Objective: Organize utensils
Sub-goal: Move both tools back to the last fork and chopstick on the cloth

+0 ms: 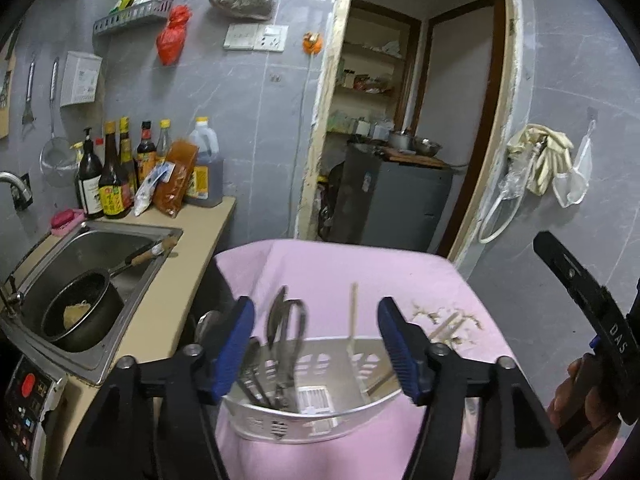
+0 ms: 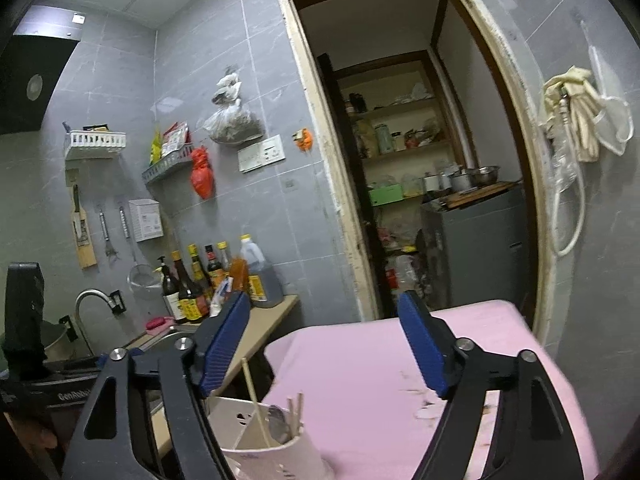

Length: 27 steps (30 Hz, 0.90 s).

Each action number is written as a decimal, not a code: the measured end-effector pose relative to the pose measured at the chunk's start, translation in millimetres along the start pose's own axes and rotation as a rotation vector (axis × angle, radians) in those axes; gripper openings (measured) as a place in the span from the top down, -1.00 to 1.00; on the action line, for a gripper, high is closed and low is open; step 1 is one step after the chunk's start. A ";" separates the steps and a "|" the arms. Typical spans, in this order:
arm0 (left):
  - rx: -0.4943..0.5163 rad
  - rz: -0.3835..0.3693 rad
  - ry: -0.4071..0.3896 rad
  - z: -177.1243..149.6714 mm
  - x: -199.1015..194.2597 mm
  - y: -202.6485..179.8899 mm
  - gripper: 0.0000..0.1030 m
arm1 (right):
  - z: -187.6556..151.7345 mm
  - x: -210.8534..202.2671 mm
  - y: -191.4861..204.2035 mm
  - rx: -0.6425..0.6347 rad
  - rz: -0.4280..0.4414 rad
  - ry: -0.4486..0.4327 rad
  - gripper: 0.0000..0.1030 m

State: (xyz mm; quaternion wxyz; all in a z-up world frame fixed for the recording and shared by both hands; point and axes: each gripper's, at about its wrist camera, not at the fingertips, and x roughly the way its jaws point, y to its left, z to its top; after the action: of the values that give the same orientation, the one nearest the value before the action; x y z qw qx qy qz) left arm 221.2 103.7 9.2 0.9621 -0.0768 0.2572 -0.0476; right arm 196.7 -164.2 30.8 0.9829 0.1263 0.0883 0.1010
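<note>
1. Left gripper (image 1: pixel 316 344): blue ribbed pads on black arms, jaws wide, nothing between the pads. It hung above and just behind the holder, tilted down toward it.
2. Right gripper (image 2: pixel 324 344): same build, jaws wide and empty, aimed nearly level over the table toward the doorway. The holder sat low at its left jaw.
3. Holder (image 1: pixel 304 420): pale perforated plastic caddy with curved front, slotted walls and a drain grate in the floor. It stood on the pink cloth (image 1: pixel 340 272) near the table's front edge.
4. Scissors (image 1: pixel 286 332): dark metal with looped handles uppermost, standing nearly upright in the holder's left part among other dark utensils too blurred to name.
5. Chopsticks in holder (image 1: pixel 353 320): pale wood, thin and straight, leaning near upright in the right part.
6. Loose chopsticks (image 1: pixel 446 326): pale wood, lying flat on the cloth beyond and right of the holder amid pale scraps, long axis running diagonally away to the right.
7. Judgement: the loose chopsticks looked like the remaining work. They lay past the left gripper's right pad; the right gripper seemed the nearer, and would need to dip and close across their narrow width.
8. Surroundings: steel sink (image 1: pixel 100 240) with a black pan (image 1: pixel 80 316) to the left; grey tiled wall behind.
</note>
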 end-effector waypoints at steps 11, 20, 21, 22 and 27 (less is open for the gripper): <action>0.021 -0.047 -0.143 5.6 -16.1 -64.1 -0.91 | 30.4 -44.3 -45.4 -0.058 -0.133 -0.023 -0.83; 0.078 -0.044 -0.231 -1.3 -9.0 -122.1 -0.98 | 38.8 -50.8 -93.8 -0.103 -0.194 0.013 -0.95; 0.081 -0.044 -0.234 -2.4 -7.3 -125.7 -0.98 | 38.9 -50.7 -99.1 -0.107 -0.197 0.017 -0.95; 0.086 -0.043 -0.241 -4.5 -4.7 -132.9 -0.98 | 39.0 -50.2 -105.3 -0.110 -0.198 0.022 -0.95; 0.102 -0.040 -0.254 -15.2 8.9 -160.1 -0.98 | 35.6 -42.7 -135.5 -0.128 -0.197 0.058 -0.95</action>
State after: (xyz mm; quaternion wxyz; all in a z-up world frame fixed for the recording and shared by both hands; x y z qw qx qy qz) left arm 212.9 -56.8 19.5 0.9885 -0.0383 0.1288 -0.0698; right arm 186.6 -310.3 34.9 0.9911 0.0512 0.1222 0.0131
